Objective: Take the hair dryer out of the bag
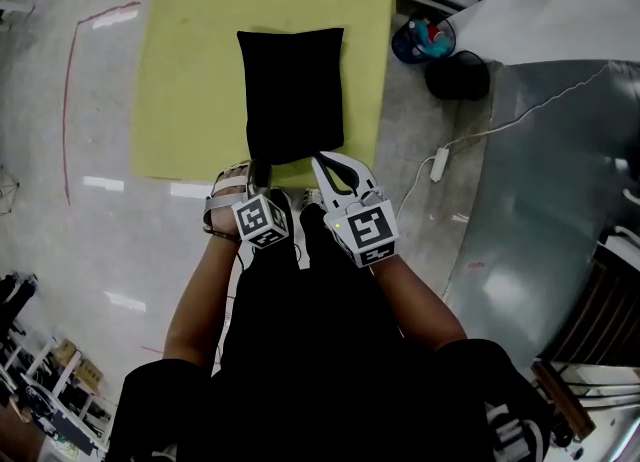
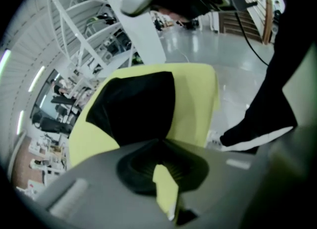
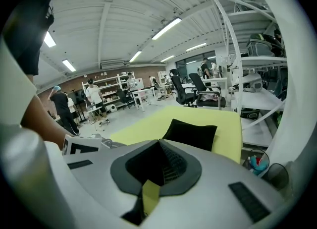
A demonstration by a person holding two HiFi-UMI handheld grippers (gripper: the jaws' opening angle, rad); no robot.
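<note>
The soft black bag [image 1: 292, 95] lay limp on the yellow mat [image 1: 180, 100], at 12 o'clock from both grippers. The left gripper [image 2: 158, 141] seemingly pinched its near hem; the right gripper [image 3: 159, 142] was pressed together, empty. The dryer, unseen inside, was likely rigid and weighty, best gripped by its handle.

Black fabric bag [image 1: 292, 93], roughly rectangular, lies flat on the yellow-green tabletop [image 1: 190, 70], reaching almost to its near edge.
</note>
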